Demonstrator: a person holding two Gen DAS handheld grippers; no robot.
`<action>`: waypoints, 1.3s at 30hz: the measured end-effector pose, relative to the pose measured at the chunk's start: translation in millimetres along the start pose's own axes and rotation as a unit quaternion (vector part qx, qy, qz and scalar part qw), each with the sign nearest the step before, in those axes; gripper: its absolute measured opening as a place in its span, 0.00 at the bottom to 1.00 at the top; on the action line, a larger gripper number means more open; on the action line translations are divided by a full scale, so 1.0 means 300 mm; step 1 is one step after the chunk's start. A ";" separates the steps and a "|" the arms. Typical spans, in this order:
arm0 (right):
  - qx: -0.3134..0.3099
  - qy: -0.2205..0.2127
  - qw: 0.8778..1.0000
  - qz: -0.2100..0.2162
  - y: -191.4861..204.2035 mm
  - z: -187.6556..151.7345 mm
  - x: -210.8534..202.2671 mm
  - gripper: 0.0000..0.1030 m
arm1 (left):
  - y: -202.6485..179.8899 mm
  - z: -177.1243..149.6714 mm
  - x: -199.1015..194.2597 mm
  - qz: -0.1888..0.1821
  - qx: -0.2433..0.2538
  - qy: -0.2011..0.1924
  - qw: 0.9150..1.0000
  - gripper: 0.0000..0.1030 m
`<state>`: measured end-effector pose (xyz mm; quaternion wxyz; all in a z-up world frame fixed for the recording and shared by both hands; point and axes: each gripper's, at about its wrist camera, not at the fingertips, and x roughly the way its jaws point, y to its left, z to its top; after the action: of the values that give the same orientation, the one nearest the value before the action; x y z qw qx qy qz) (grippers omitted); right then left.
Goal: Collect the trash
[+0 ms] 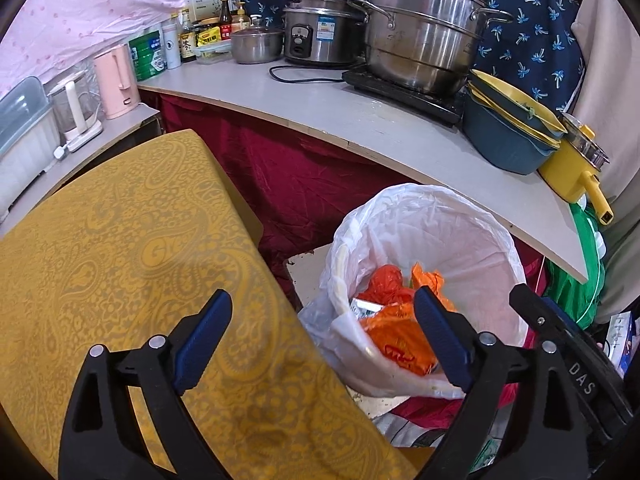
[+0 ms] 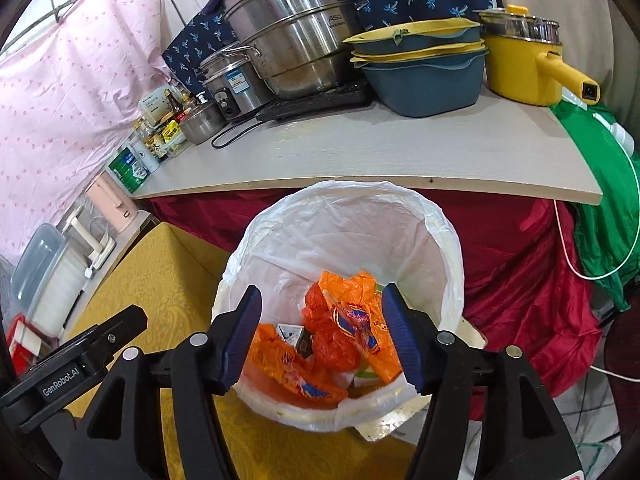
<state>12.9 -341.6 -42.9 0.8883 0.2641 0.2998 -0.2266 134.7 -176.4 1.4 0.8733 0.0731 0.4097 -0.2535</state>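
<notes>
Hovering over the round bin lined with a thin white plastic bag (image 2: pixel 400 220), the right tongs (image 2: pixel 320 340) stood open with nothing between their blue pads; the pads pressed on nothing. The crumpled orange plastic wrappers (image 2: pixel 340 332) lay at the bottom of that bin, straight ahead of and below the right tongs, seen through the gap of the jaws. A small grey-and-white carton (image 2: pixel 294 334) lay among them, a little toward the left finger.

The left tongs (image 1: pixel 324 340) were open wide also and held nothing. From them the bin lay ahead and to the right: the right finger hung over the bin's near rim, while the left finger hung over the yellow patterned cloth on the low surface (image 1: pixel 120 240). On this cloth I could see no trash in either view.

So the right hand was the nearer one to the bin, which was directly under it. The wrappers had no clear long axis, being crushed. My judgement was that this drop was finished, and the next move would turn on pulling back from the bin, toward the yellow surface on the left side.
</notes>
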 end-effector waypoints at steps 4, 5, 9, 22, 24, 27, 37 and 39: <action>-0.017 0.001 1.000 -0.004 0.026 -0.014 -0.046 0.63 | 0.004 -0.021 -0.040 0.007 0.003 0.000 1.000 0.87; -0.022 0.001 1.000 -0.004 0.035 -0.020 -0.061 0.65 | 0.006 -0.026 -0.049 0.008 0.003 -0.001 1.000 0.88; -0.033 -0.006 0.999 -0.009 0.064 -0.028 -0.107 0.72 | 0.010 -0.045 -0.081 0.016 0.009 -0.004 1.000 0.89; -0.061 -0.001 0.998 -0.021 0.119 -0.042 -0.184 0.83 | 0.046 -0.086 -0.150 0.034 0.015 -0.007 0.999 0.89; -0.065 0.002 0.998 -0.027 0.119 -0.041 -0.190 0.86 | 0.048 -0.091 -0.153 0.038 0.015 -0.006 0.999 0.89; -0.072 0.004 0.997 -0.032 0.121 -0.045 -0.199 0.94 | 0.051 -0.097 -0.157 0.041 0.017 -0.004 0.999 0.89; -0.087 0.009 0.995 -0.040 0.123 -0.065 -0.214 0.94 | 0.045 -0.122 -0.163 0.047 0.026 -0.003 0.999 0.89; -0.090 0.008 0.995 -0.042 0.123 -0.071 -0.217 0.94 | 0.044 -0.126 -0.163 0.046 0.026 -0.002 0.999 0.89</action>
<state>-21.8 -285.0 -2.6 0.8957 0.1717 0.3367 -0.2342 89.4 -133.5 12.4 0.8825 0.1142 0.3975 -0.2240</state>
